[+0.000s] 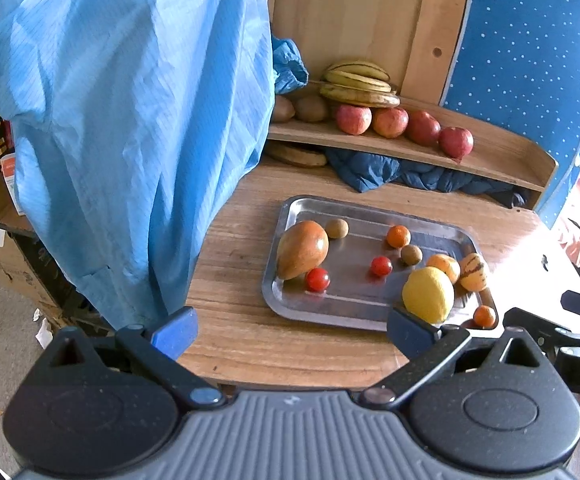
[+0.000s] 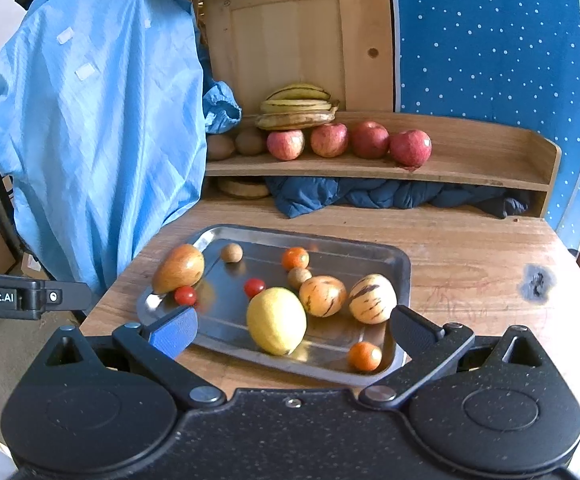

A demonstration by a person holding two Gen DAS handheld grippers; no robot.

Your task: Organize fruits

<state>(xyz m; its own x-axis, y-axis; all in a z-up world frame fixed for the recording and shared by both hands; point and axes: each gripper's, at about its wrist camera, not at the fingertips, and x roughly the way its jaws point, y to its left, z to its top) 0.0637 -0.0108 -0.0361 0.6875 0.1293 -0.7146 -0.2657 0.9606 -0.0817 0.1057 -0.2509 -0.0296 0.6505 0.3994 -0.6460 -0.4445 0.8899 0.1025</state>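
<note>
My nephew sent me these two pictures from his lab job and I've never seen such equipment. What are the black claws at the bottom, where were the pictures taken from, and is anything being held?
There is no robot here. A person holds a two-finger gripper in each hand, and each gripper carries a wide-angle camera looking forward along its fingers. One picture comes from the left gripper, the other from the right gripper. Both are open and hold nothing.

On the wooden table lies a metal tray with loose fruit: a yellow lemon, a mango, cherry tomatoes, small oranges and two striped pepino melons. Behind, a wooden shelf holds red apples, bananas and kiwis. A blue garment hangs at the left.
</note>
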